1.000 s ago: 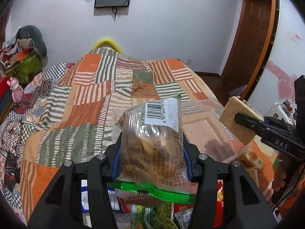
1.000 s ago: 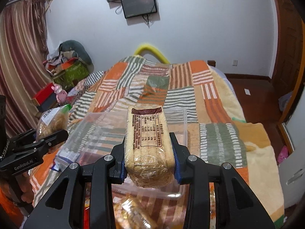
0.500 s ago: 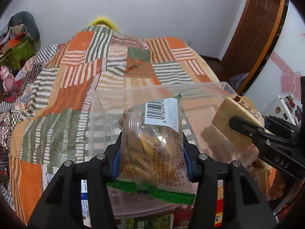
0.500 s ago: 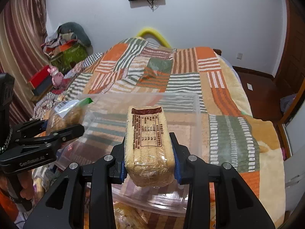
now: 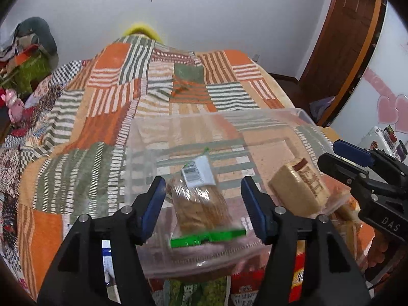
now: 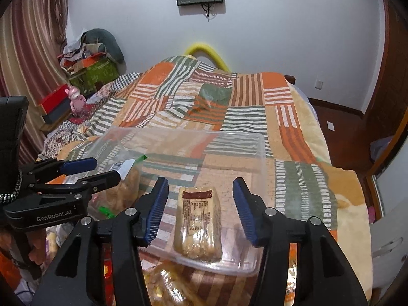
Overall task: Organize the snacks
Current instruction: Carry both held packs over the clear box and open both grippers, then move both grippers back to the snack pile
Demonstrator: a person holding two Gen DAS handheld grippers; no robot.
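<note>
Letting go is the step in hand: both tools hover over the clear plastic bin [image 5: 303, 113] on the bed [image 5: 107, 97], and each has a snack lying between its spread fingers, not pinched.

Left tool [image 5: 204, 204]: jaws are opening, pads clear of the bag of biscuits [image 5: 201, 204] with its green seal and barcode label. The bag looks blurred, so it may be dropping or just landed; you cannot tell which. It sits inside the bin, toward its near left part.

Right tool [image 6: 200, 209]: jaws also opening, a gap on both sides of the wrapped cake bar [image 6: 197, 225]. The bar rests in the bin, near the front wall, label up.

More packets [image 5: 201, 293] lie outside the bin on the bed below your tools, red, green and yellow wrappers, so the sorting is likely only partly done.

Next move, by judgement: lift both tools back and clear of the bin rim without snagging the bag's seal, then bring each down toward a loose packet. Keep the two tools well apart as you withdraw; they are near each other over the bin.
</note>
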